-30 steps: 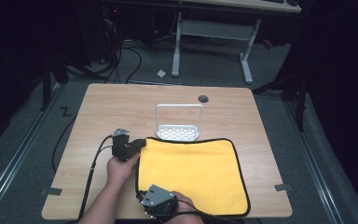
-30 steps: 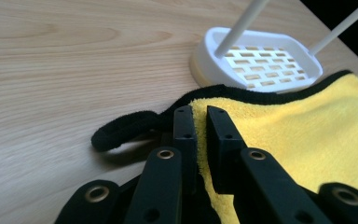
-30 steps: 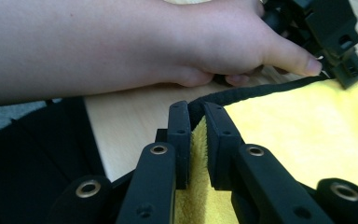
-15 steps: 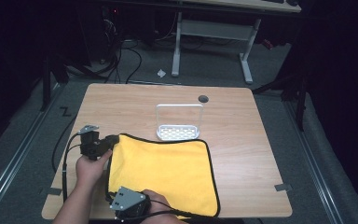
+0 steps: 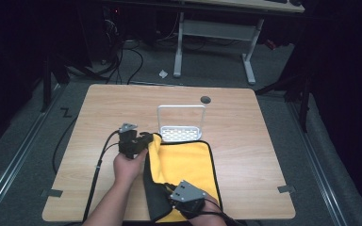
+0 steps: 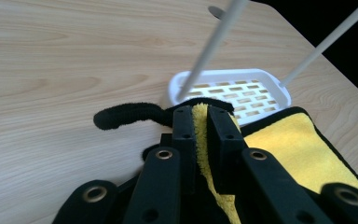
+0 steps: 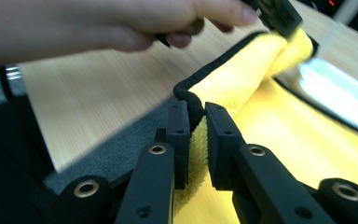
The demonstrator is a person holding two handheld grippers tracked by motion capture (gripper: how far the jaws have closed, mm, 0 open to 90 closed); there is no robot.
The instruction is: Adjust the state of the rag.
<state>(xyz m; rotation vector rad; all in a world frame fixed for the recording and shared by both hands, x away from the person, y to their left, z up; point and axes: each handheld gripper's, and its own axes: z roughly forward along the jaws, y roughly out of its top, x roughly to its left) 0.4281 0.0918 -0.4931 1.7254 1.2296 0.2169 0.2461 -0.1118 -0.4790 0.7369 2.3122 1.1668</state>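
Yellow cloth: fluffy matt microfibre pile, edged in black stitched binding. Table: smooth light wood-grain laminate, faint sheen. White slotted tray: smooth, slightly glossy plastic. Gripper jaws: matt black plastic, brass-coloured rivets noted.

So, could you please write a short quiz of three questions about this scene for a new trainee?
1. True or false: both grippers are shut on the yellow cloth.
2. Which thing stands just behind the cloth? A) white rack B) a red bowl C) a bottle
3. Fill in: the left gripper lifts the cloth's left edge, showing its ____ underside.

Key:
1. True: the right gripper pinches the near corner, the left the far one.
2. A.
3. Black.
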